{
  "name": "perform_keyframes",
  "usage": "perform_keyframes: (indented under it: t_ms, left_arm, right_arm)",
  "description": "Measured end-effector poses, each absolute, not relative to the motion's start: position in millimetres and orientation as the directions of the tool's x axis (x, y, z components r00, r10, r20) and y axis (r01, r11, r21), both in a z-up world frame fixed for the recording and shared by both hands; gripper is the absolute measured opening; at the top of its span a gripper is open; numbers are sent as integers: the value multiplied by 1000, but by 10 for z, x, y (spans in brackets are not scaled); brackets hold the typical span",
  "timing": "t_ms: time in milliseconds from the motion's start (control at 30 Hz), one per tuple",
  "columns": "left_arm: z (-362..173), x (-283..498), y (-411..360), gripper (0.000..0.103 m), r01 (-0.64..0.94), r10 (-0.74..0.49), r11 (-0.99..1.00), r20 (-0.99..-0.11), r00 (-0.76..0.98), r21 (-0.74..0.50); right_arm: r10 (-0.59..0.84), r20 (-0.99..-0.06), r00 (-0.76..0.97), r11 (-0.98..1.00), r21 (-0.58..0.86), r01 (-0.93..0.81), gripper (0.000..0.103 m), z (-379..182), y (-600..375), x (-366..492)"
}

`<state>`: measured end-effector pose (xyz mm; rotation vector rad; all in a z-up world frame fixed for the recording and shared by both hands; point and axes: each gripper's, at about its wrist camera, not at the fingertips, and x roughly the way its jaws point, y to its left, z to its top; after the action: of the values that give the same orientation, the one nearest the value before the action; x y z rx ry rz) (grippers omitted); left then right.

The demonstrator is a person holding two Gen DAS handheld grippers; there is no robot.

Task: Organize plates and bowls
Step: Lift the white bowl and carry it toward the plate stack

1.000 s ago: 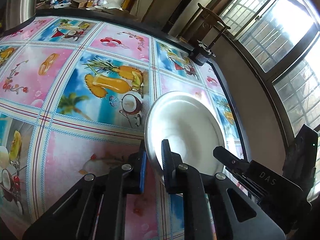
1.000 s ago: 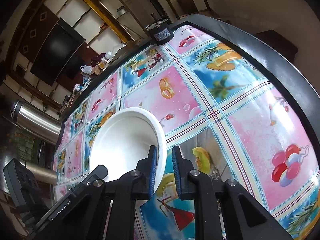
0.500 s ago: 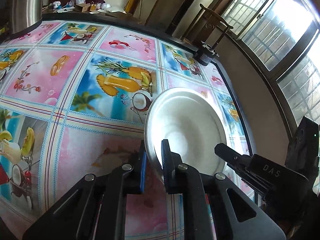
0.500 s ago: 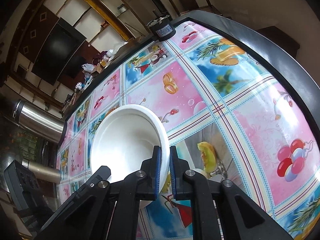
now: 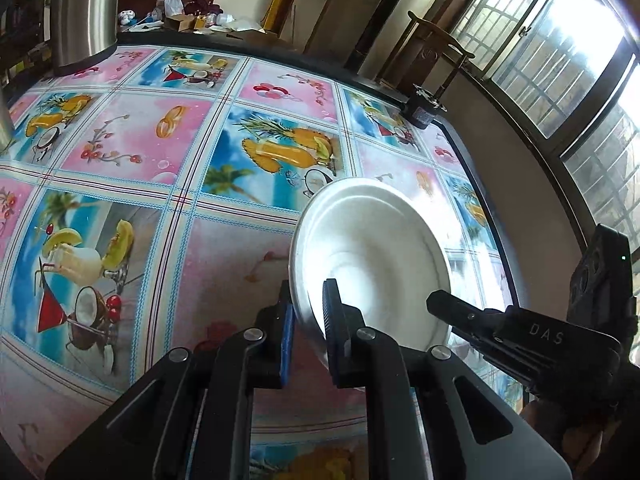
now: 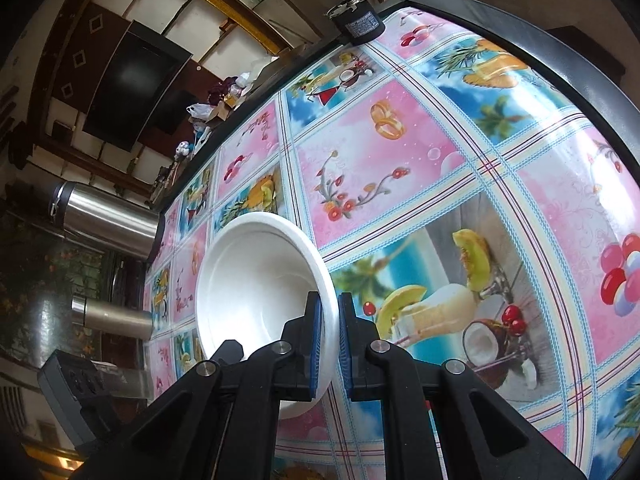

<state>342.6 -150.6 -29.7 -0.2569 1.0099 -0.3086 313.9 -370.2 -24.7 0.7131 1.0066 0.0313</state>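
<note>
Bowl [image 6: 260,300] — one white bowl, and both claws have it by the rim, one on each side, above the fruit-and-drinks tablecloth [image 6: 400,200]. The right gripper [image 6: 329,342] has just finished squeezing in: its blue pads are pressed together on the rim, one inside the bowl, one outside. The left gripper [image 5: 310,328] is pinching the opposite edge of the same bowl [image 5: 372,264] the same way, one finger inside, one out. From the left camera the right tool shows as a black body lettered DAS, poking in at the bowl's near right edge. Whether the bowl touches the cloth, I cannot tell. A small black cylinder [image 5: 422,110] sits at the far table edge, and a steel flask [image 6: 108,220] stands well off to the left.
</note>
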Motion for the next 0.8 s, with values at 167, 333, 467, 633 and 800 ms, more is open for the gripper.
perform_keyframes:
  t_ms: [167, 333, 467, 633, 800]
  left_arm:
    - [-315, 3141, -1427, 11, 146, -361, 931, -794, 489, -333]
    - [-316, 2803, -1271, 12, 147, -342, 939, -800, 493, -311]
    - [-335, 2529, -1139, 12, 146, -325, 945, -808, 491, -292]
    - [-370, 2218, -978, 12, 146, -298, 954, -820, 489, -261]
    - [-337, 1932, -815, 12, 150, -282, 959, -822, 494, -239]
  right_arm:
    - [367, -760, 536, 755, 580, 306, 9, -369, -3726, 2952]
    - [402, -744, 534, 734, 610, 298, 9, -382, -3696, 2731]
    - [416, -746, 520, 745, 607, 275, 9, -367, -3564, 2505]
    - [430, -744, 511, 755, 607, 249, 9, -365, -3371, 2179]
    - [434, -740, 514, 767, 603, 220, 9, -359, -3156, 1842]
